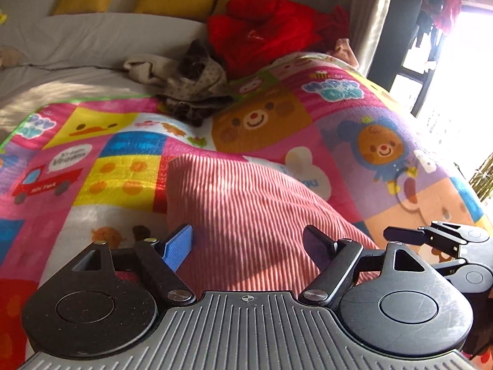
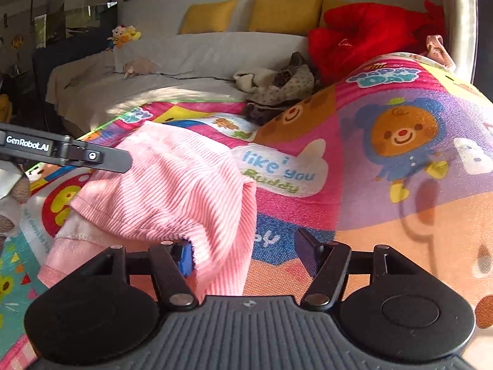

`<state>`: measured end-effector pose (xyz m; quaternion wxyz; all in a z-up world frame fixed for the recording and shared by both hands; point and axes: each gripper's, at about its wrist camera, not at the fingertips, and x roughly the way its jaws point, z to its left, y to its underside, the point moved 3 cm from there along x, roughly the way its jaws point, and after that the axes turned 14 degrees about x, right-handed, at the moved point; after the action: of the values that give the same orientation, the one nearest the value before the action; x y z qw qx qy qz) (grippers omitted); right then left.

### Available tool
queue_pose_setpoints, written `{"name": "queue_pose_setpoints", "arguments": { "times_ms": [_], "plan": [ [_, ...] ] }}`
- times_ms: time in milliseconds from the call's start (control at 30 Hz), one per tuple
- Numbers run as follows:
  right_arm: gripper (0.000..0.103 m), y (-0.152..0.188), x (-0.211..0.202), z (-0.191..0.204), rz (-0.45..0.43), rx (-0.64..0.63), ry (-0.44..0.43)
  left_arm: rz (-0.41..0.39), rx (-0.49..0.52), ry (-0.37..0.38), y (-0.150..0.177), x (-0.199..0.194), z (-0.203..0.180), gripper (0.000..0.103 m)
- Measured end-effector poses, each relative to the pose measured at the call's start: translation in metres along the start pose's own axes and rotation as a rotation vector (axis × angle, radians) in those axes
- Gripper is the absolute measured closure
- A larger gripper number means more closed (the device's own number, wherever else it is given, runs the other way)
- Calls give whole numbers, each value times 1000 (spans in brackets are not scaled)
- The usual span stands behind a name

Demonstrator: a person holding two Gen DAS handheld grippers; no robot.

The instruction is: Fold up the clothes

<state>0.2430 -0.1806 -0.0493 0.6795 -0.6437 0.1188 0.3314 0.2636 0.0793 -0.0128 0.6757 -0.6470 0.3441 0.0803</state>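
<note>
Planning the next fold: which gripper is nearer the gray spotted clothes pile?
Neither clearly. Left gripper and right gripper both sit over the pink garment, well short of the pile.

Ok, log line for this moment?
garment: pink ribbed top on cartoon blanket | left jaws: open | right jaws: open | fold: unfinished

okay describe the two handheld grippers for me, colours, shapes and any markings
Both the left gripper and the right gripper are black, with a ribbed grey base plate, two round black pivot discs and jointed black linkage arms. Each finger carries a ribbed blue pad. White "GenRobot.AI" lettering marks the left gripper's side.
</note>
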Motion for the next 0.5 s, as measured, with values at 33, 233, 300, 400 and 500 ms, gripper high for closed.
{"name": "queue_pose_setpoints", "arguments": {
  "times_ms": [33, 233, 300, 400, 500],
  "plan": [
    [37, 0, -1, -2, 0, -4, 14, 10, -3, 0, 4, 0, 1, 19],
    [28, 1, -32, -15, -13, 42, -61, 42, -36, 22, 24, 3, 4, 20],
    [27, 0, -41, -9, -27, 22, -111, 43, -40, 26, 27, 1, 5, 20],
    [23, -5, -45, 2, -45, 16, -159, 44, -48, 31, 32, -2, 6, 20],
    [22, -13, -30, 12, -44, 33, -128, 45, -66, 34, 38, -2, 10, 19]
  ]
}}
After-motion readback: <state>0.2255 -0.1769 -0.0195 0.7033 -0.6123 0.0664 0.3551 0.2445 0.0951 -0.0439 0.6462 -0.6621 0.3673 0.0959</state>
